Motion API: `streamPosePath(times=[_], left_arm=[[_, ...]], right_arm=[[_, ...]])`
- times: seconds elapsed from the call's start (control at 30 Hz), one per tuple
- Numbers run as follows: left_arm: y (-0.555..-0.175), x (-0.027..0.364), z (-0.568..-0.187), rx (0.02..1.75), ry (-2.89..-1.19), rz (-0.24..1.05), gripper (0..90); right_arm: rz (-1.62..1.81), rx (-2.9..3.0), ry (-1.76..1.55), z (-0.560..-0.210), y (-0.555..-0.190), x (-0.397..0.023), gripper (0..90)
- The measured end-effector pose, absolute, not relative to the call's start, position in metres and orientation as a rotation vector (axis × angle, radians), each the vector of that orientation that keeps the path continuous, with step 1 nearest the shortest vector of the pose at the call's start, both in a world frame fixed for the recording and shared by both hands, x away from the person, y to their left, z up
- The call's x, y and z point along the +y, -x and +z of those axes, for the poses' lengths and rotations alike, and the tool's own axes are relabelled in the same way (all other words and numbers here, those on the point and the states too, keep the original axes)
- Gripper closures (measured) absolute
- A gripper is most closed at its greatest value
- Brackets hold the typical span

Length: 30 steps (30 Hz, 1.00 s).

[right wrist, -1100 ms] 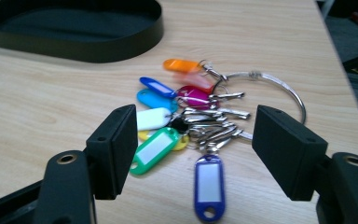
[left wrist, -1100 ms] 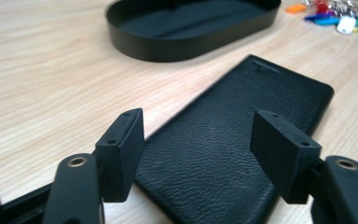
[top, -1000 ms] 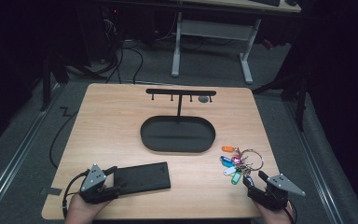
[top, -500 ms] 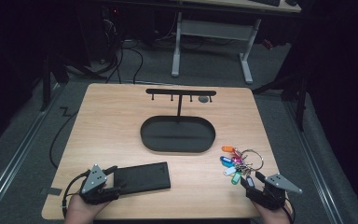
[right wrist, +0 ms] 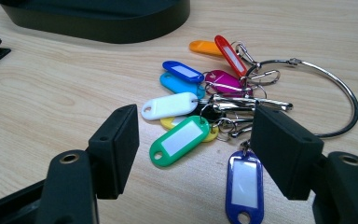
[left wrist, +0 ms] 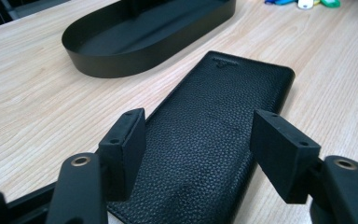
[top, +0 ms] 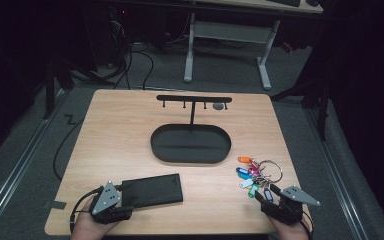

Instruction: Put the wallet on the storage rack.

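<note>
Wallet (left wrist: 214,140): flat on tabletop (top: 130,140), near left.
Left gripper (left wrist: 196,144): fingers released, straddling it; lower squarely before closing.
Right gripper (right wrist: 196,149): fingers released over key bunch (right wrist: 214,107).

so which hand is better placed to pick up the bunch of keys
The right. The right gripper sits just short of the bunch of keys, open jaws either side of its tags. The left gripper is across the table, open over the black wallet.
</note>
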State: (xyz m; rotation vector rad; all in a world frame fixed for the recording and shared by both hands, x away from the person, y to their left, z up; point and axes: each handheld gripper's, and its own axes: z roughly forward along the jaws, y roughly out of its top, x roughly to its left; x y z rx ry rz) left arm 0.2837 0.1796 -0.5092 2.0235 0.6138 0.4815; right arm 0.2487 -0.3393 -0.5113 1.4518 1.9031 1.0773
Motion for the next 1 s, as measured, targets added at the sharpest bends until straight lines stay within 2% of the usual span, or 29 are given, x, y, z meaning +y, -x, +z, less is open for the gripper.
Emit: streamPosePath(times=[0.1,0.43,0.57,0.77,1.0], left_arm=[[-0.283,0.178,-0.510,0.584,-2.039,0.467,39.4],[-0.282,0.192,-0.519,0.573,-2.114,0.455,38.4],[-0.279,0.188,-0.522,0.553,-2.154,0.482,35.5],[-0.276,0.182,-0.527,0.471,-2.199,0.515,34.7],[-0.277,0.179,-0.531,0.457,-2.233,0.553,35.3]], right_arm=[[1.071,1.904,-1.459,-0.512,-0.250,-0.340,33.4],[1.068,1.916,-1.457,-0.514,-0.251,-0.341,33.8],[1.066,1.927,-1.465,-0.516,-0.253,-0.341,33.9],[1.069,1.939,-1.455,-0.517,-0.254,-0.338,33.9],[1.083,1.935,-1.457,-0.517,-0.255,-0.339,34.0]])
